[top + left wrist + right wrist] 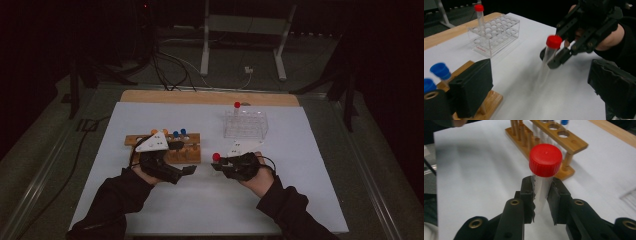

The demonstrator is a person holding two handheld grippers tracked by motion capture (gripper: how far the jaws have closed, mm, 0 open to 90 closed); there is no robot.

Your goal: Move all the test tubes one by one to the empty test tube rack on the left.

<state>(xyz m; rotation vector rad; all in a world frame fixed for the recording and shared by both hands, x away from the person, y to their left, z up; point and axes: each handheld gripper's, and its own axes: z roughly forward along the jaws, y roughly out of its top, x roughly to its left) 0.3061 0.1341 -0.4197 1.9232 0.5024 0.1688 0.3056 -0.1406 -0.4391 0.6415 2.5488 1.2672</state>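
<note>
I'm holding a clear tube w/ a red cap [545, 160] in my right claw [543, 195]. Both pads are pinching the tube just under the cap, so this claw is clamped on it. My left claw [541, 85] is standing wide apart w/ nothing between its pads.

Landmark: the wooden rack [172, 150].

The high view is showing the whole layout. My left claw [187, 171] is sitting just in front of the wooden rack, and my right claw [217, 165] w/ the tube [216, 157] is hanging just to the right of the rack. The clear plastic rack [245, 124] is sitting further right and behind it, w/ one more red-capped tube [237, 106] standing in it.

The right claw's view is showing the grip up close, which the high view is making too small to see. The left claw's view is showing my right claw [551, 60] from the side, w/ blue caps [440, 70] on the wooden rack [490, 98] near its left pad.

Hard to see: the tube's lower part is blurring out in the left claw's view [551, 48], and its bottom tip is hiding behind my pads in the right claw's view. The room at the back is dark.

The tube's long way is running nearly up and down, cap on top, tilting a bit.
</note>
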